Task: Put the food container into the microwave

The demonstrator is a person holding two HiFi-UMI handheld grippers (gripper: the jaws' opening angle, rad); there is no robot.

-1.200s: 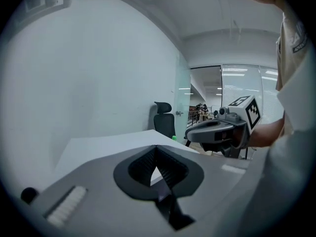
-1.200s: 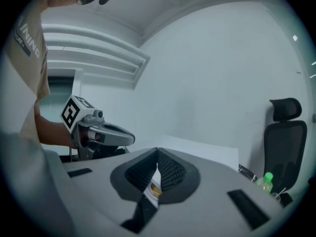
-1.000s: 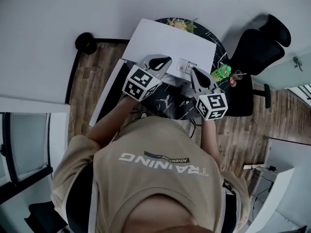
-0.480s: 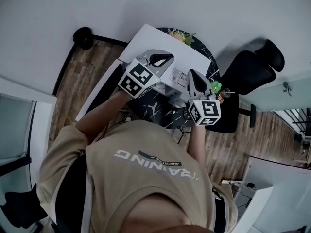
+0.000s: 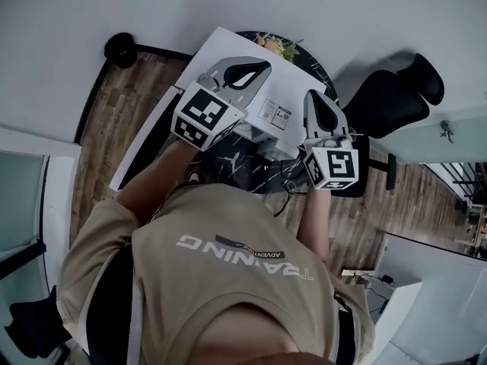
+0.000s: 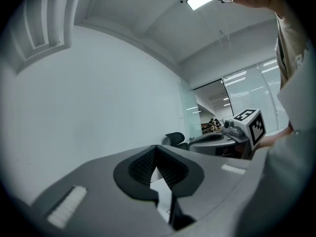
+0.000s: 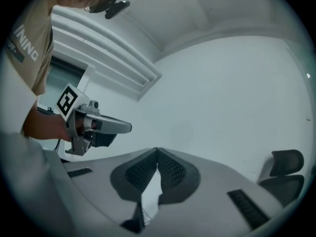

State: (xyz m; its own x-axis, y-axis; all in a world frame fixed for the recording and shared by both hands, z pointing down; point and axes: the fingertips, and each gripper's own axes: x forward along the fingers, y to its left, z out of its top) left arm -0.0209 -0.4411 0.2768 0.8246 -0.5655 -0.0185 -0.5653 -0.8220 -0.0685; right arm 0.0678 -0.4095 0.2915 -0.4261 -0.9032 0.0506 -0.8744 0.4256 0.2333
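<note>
From the head view, the white microwave (image 5: 228,46) stands on a round black marble table (image 5: 247,158). Both grippers are held up above it. My left gripper (image 5: 261,66) hovers over the microwave's top, its jaws closed tip to tip with nothing between them. My right gripper (image 5: 311,95) hangs over the microwave's right edge, also shut and empty. In the left gripper view my left gripper (image 6: 156,147) points at a bare wall, as does my right gripper (image 7: 157,150) in its own view. I cannot make out the food container in any view.
A white panel (image 5: 144,147) angles out from the microwave's left front. A plant (image 5: 275,46) sits behind the microwave. A black office chair (image 5: 388,90) stands to the right of the table. Cables (image 5: 289,185) lie at the table's near edge.
Both grippers have risen closer to the head camera and spread slightly apart. The right gripper now covers the green bottle that showed beside it earlier.
</note>
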